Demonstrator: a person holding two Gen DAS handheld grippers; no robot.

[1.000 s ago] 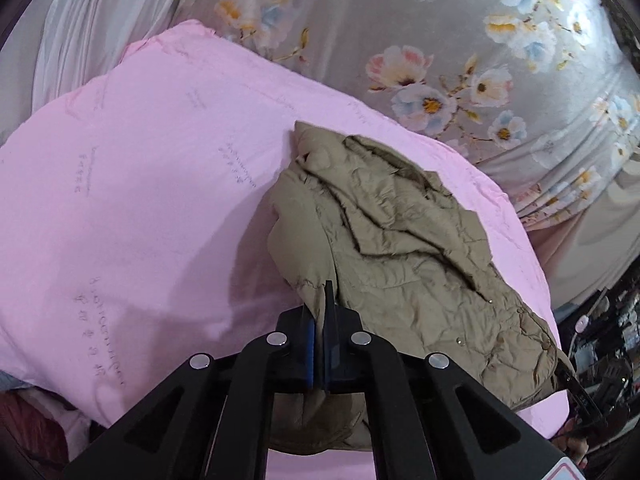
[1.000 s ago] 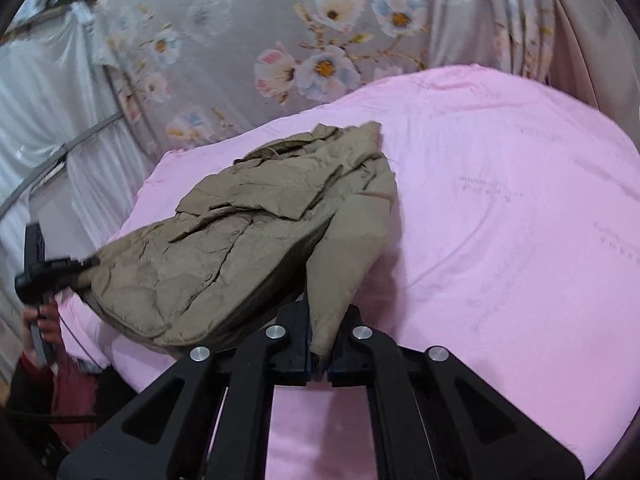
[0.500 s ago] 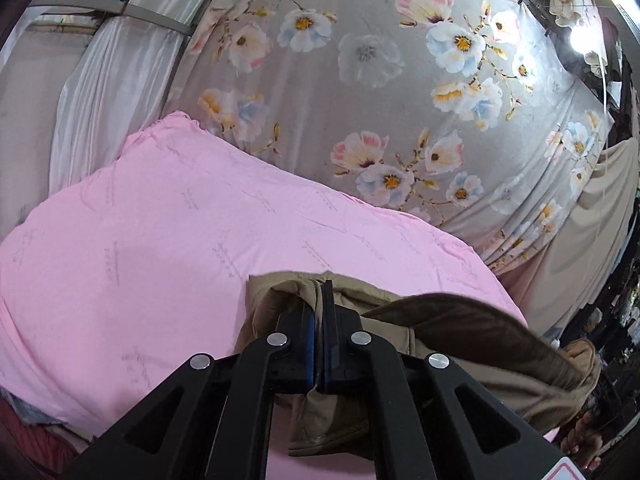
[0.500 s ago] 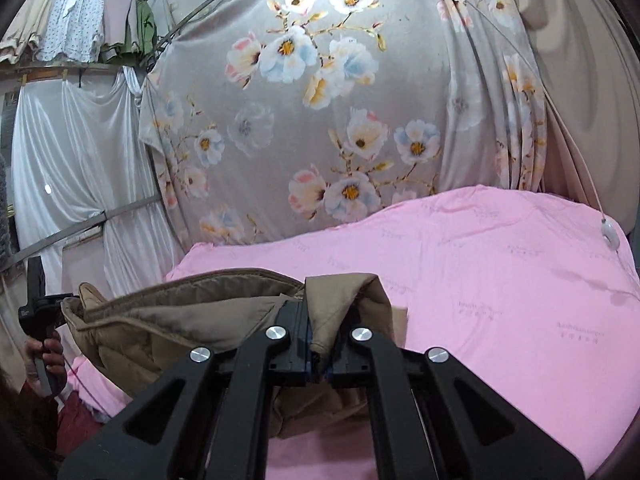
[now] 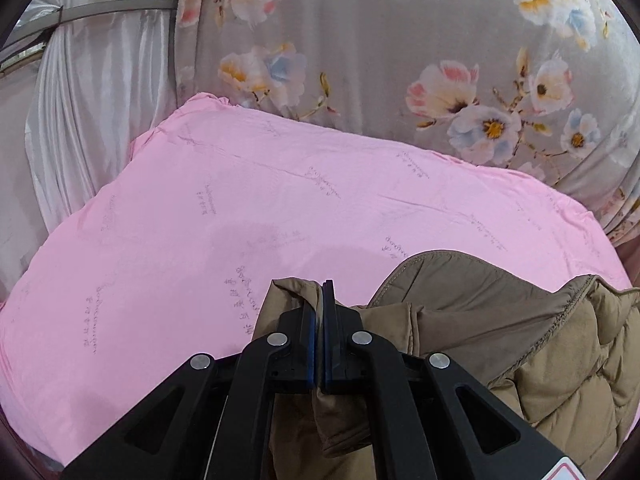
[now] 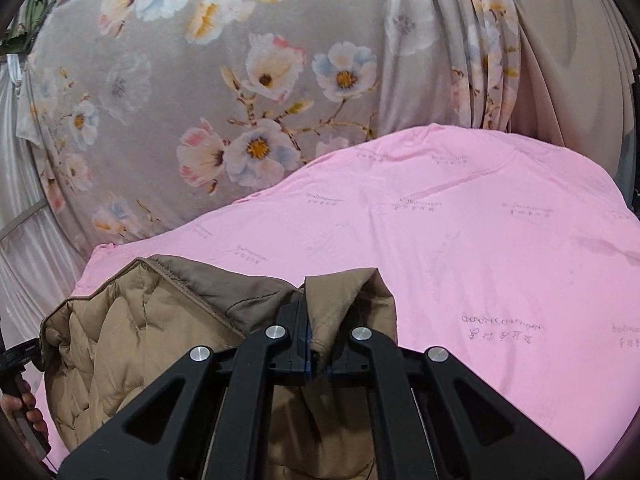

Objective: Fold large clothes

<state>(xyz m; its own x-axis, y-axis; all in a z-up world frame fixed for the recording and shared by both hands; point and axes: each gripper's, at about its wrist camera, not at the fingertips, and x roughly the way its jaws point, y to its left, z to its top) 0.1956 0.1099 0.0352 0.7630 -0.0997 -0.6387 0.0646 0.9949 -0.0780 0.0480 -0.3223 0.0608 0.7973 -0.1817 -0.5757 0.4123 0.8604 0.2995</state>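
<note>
A khaki quilted jacket (image 5: 540,344) hangs lifted over the pink bed sheet (image 5: 248,208), held up between both grippers. My left gripper (image 5: 320,300) is shut on one edge of the jacket, fabric bunched at the fingertips. In the right wrist view the jacket (image 6: 132,332) spreads to the left, showing its quilted lining. My right gripper (image 6: 316,320) is shut on another edge of the jacket, cloth folded over the fingers. The jacket's lower part is hidden behind the grippers.
A grey floral curtain (image 5: 400,60) hangs behind the bed, also in the right wrist view (image 6: 240,80). White drapes (image 5: 92,80) stand at the left. The pink sheet (image 6: 500,260) stretches wide to the right. A hand holding the other gripper (image 6: 20,408) shows at the left edge.
Both grippers have lifted the jacket off the bed and carried it up; it now hangs between them, opened to show the lining, instead of lying crumpled on the sheet.
</note>
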